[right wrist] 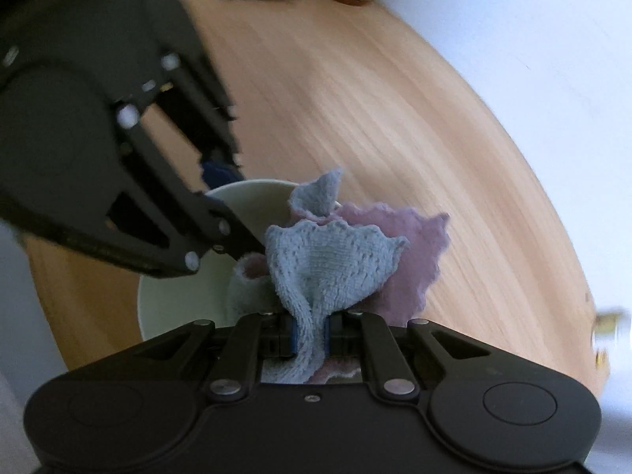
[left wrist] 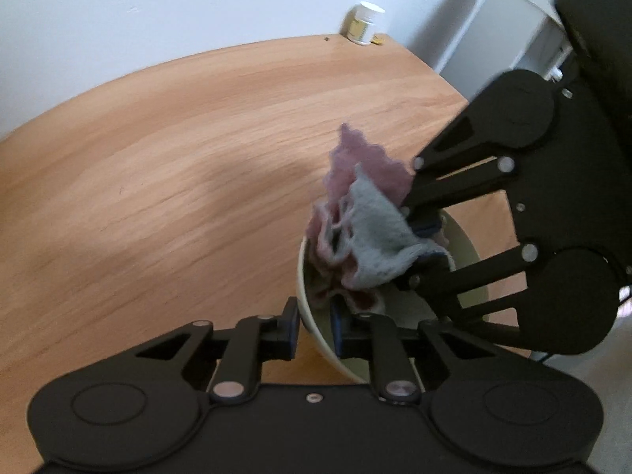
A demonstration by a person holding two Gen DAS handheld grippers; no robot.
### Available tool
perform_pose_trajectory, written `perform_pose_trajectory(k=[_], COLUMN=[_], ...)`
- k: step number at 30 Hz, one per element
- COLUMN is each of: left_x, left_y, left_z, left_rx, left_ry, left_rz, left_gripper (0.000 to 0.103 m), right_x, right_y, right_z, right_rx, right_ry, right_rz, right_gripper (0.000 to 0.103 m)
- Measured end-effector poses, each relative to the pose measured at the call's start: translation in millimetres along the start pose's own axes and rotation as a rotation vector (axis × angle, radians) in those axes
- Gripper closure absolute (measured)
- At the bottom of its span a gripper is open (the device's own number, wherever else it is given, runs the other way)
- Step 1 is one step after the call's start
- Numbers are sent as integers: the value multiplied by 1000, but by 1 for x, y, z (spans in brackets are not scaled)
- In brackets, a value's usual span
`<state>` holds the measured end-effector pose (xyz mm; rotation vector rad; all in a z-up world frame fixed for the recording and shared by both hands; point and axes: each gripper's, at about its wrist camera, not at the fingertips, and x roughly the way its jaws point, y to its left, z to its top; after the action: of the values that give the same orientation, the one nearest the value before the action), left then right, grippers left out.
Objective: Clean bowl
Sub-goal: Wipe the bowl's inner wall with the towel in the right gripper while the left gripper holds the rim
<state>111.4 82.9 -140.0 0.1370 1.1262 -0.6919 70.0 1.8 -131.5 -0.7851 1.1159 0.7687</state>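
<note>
My left gripper [left wrist: 314, 326] was clamped on the near rim of the bowl [left wrist: 306, 276], one pad outside the wall, one inside. My right gripper [right wrist: 310, 333] was closed tight on the bunched cloth [right wrist: 331, 260], blue over pink, pushed down into the bowl. The bowl sat near the table [left wrist: 158, 158] edge closest to me. To wipe well, I judged I should hold the rim firm and sweep the cloth round the inner wall without tipping it. At the far edge stood a white-lidded jar [left wrist: 365, 23]; its label was too blurred to read.
</note>
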Motion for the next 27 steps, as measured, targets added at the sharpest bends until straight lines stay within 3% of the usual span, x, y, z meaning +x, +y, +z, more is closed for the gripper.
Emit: perform_pose_trajectory(k=[7,11,19,24,27], left_x=[0,7,10,11,13], left_y=[2,4,13,16,23], left_z=[-1,6,8,8,7], left_rx=[21,29,-52,-88,-163], left_ry=[13,22,6,8,9], left_rz=[-15,-8,-31,-4,-12], left_gripper=[86,86,87,87,87], right_x=[7,-2,-20,-20,-21], right_y=[1,-5,-18,-19,-11], right_z=[3,0,-9,-7,-9], right_rx=[-58,-53,31,76,66], right_ry=[-18,-67,-119,-87,-58], right_rz=[67,40,2,-5,-17], right_gripper=[91,91,91,91,91])
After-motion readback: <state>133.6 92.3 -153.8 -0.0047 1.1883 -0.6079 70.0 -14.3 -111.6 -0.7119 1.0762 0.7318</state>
